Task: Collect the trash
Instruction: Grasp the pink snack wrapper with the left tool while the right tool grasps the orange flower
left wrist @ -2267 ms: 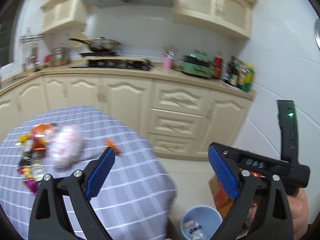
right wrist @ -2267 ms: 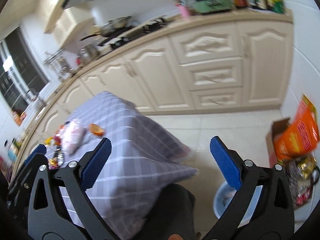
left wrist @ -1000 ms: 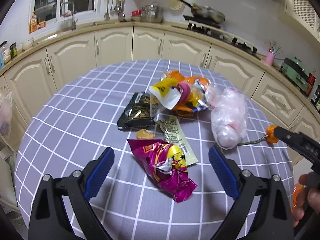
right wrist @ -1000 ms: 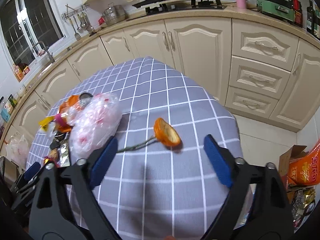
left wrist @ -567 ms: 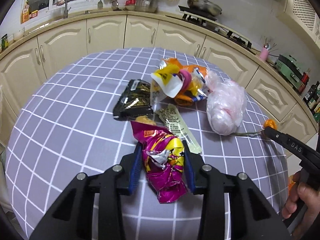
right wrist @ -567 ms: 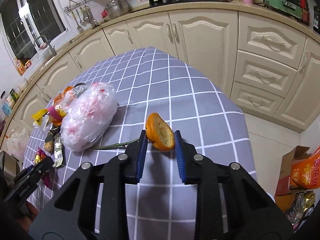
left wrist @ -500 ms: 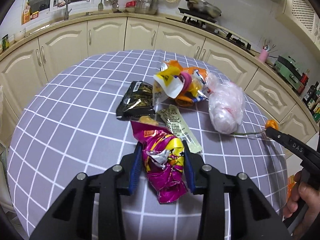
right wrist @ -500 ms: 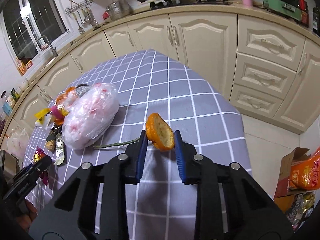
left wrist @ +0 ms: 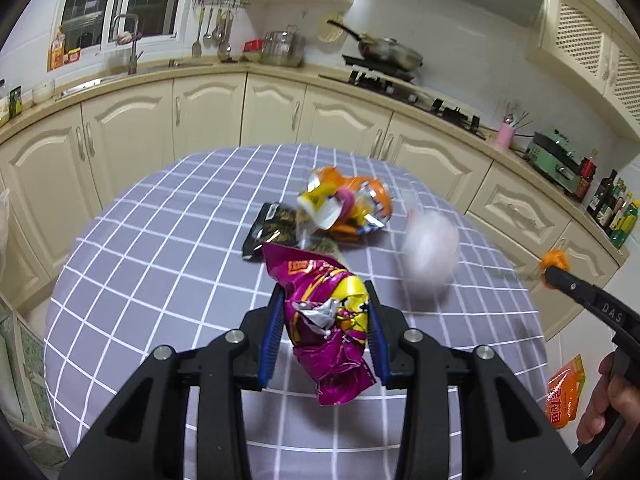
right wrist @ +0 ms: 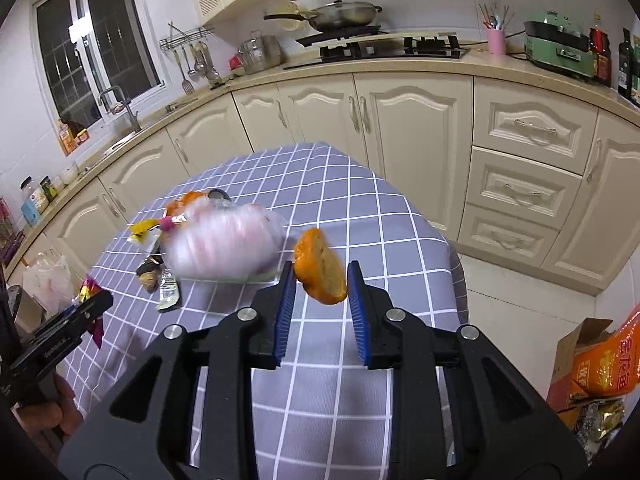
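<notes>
My left gripper (left wrist: 325, 332) is shut on a purple and yellow snack wrapper (left wrist: 326, 320) and holds it above the grey checked table (left wrist: 160, 260). My right gripper (right wrist: 320, 304) is shut on an orange peel (right wrist: 320, 268), lifted off the table (right wrist: 360, 208); it also shows at the right of the left wrist view (left wrist: 554, 261). On the table lie a black wrapper (left wrist: 272, 226), an orange and yellow wrapper pile (left wrist: 344, 208) and a pink-white plastic bag (left wrist: 430, 256), also in the right wrist view (right wrist: 224, 244).
Cream kitchen cabinets (right wrist: 420, 128) curve round behind the table. A cardboard box with orange bags (right wrist: 600, 364) stands on the floor at the right. A stove with a pan (left wrist: 384, 60) and a sink are on the counter.
Both grippers closed on their items about half a second ago and have since lifted them off the table. The plastic bag looks blurred, in motion.
</notes>
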A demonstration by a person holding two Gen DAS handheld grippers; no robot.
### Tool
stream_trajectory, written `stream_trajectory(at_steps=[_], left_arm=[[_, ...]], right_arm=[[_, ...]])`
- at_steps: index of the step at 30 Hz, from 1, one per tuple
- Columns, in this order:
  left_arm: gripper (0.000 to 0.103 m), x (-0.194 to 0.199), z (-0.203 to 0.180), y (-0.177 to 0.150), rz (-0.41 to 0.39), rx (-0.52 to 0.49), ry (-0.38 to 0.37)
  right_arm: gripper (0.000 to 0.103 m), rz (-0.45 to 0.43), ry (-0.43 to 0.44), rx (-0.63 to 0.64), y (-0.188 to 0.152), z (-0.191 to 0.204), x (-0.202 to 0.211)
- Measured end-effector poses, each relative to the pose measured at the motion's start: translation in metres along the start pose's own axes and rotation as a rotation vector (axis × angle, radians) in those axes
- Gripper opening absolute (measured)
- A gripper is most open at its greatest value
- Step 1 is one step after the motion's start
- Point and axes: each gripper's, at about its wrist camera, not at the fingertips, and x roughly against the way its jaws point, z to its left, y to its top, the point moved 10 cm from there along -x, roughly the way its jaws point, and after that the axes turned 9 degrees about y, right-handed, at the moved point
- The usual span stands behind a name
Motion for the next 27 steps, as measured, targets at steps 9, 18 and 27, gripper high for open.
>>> stream_trajectory(at_steps=[9,18,27], left_arm=[[0.037,0.016,-0.026,0.004,-0.030,-0.042,-0.033],[0.037,0.016,-0.039,-0.004,-0.018,-0.069,-0.057],[0.037,0.017,-0.048,-0.011,-0.010,-0.084,-0.081]], right_arm=[[0.024,0.024,0.011,0.002,-0.011,-0.002,0.005],[0.055,0.100,0.092,-0.031,-0.044,0.005,-0.013],[0.037,0.191,0.110,0.032,-0.082,0.026,-0.027]])
